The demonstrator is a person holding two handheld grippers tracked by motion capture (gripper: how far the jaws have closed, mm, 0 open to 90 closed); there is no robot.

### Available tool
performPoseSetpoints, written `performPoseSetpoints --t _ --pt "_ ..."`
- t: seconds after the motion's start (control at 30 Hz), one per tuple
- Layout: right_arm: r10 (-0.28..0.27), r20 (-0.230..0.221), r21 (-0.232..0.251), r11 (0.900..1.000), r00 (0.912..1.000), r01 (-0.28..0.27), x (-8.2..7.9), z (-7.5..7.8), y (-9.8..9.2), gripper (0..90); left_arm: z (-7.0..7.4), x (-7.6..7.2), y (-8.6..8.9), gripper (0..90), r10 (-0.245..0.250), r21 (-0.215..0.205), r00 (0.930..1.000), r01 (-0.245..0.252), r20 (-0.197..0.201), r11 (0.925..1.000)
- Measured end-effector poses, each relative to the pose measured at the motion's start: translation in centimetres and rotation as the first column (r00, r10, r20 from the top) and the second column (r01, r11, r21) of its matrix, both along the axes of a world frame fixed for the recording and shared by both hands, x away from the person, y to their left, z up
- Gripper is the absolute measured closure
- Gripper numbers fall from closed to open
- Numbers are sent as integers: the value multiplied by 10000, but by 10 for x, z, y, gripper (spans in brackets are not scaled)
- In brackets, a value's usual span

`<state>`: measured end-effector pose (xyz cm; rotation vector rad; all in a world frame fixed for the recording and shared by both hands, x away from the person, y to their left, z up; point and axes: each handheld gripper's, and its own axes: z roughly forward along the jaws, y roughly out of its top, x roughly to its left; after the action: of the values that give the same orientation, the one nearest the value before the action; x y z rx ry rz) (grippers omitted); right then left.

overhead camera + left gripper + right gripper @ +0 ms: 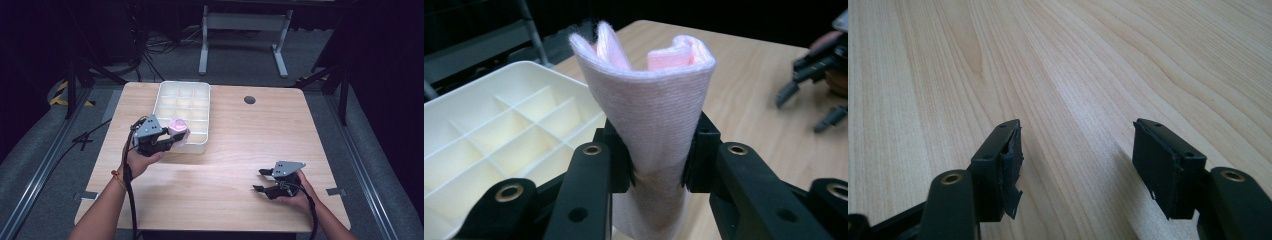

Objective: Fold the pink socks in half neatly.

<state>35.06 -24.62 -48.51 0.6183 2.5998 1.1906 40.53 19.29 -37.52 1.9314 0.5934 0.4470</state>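
Cloth (651,107): pink knit fabric w/ fine ribbed weave, whitish fuzzy edges, folded into a soft roll; several layers show at its top, pinched narrow at the waist. Held upright between the jaws of the left gripper (657,167), pads pressing in on both sides, so the grip is closed on the fabric. In the high view the cloth (178,126) sits at the tip of the left gripper (172,140), just over the near-left edge of the tray (162,95).

Tray: cream-white moulded plastic, rectangular, rounded rim, thin divider walls forming a grid of small square compartments; smooth, slightly glossy. Stands on the table's far-left part; seen at left in the left gripper view (484,125).

Table (240,150): pale wood-grain laminate, matt w/ soft glare, rounded corners; a small dark round grommet (249,99) near the far edge.

Left gripper: black hard-plastic jaws w/ brass-coloured screw eyelets, grey three-cornered plate on top, black cable trailing along the forearm.

Right gripper (261,181): same build, held low over the table's near-right part, well apart from tray & cloth. Jaws stand apart, nothing between them; bare wood grain shows in the gap in the right gripper view (1078,150). Pads are black, rubbery; the pad at left in that view looks torn & ragged at its edge.
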Motion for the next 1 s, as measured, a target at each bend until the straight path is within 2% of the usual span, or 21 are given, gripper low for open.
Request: performPoseSetpoints --t 0.2,0.3,0.37,0.5,0.7,0.73,0.77,0.83,0.87,0.9,0.97,1.0 --pt "12 -83 39 10000 10000 -12 1 0 0 367 -1 22 0 703 302 38 9995 -302 -19 9995" --pt "23 -98 33 10000 9999 -23 1 0 0 367 -8 34 -5 702 611 49 9980 -610 -170 9981" --pt "35 -111 38 10000 9999 -35 1 0 0 367 -10 37 -6 702 680 71 9975 -679 -189 9977" --pt "63 -158 56 10000 9999 -62 0 0 0 367 -19 46 -10 702 1171 24 9927 -1171 -287 9931" --pt "99 -216 72 9999 9997 -98 -1 0 1 366 -29 53 -14 702 1783 231 9833 -1775 -356 9838" --pt "106 -220 71 9999 9997 -104 0 0 1 366 -30 55 -15 702 1880 298 9819 -1873 -231 9819" --pt "109 -231 76 9999 9997 -107 0 0 1 366 -32 56 -15 702 1942 234 9808 -1937 -193 9808" --pt "114 -231 79 9999 9997 -112 0 0 1 365 -36 56 -17 702 2143 138 9760 -2139 -396 9768" --pt "114 -234 78 9999 9997 -112 0 0 1 365 -36 57 -17 702 2235 240 9745 -2231 -178 9745" --pt "116 -231 81 9999 9997 -114 0 0 1 365 -35 57 -18 702 2338 94 9722 -2337 -141 9723" --pt "111 -234 76 9999 9997 -109 -1 0 1 365 -35 55 -21 701 2319 153 9726 -2316 -159 9727" --pt "121 -213 77 9999 9997 -120 -1 0 1 365 -37 53 -26 701 2334 370 9722 -2327 -161 9718"
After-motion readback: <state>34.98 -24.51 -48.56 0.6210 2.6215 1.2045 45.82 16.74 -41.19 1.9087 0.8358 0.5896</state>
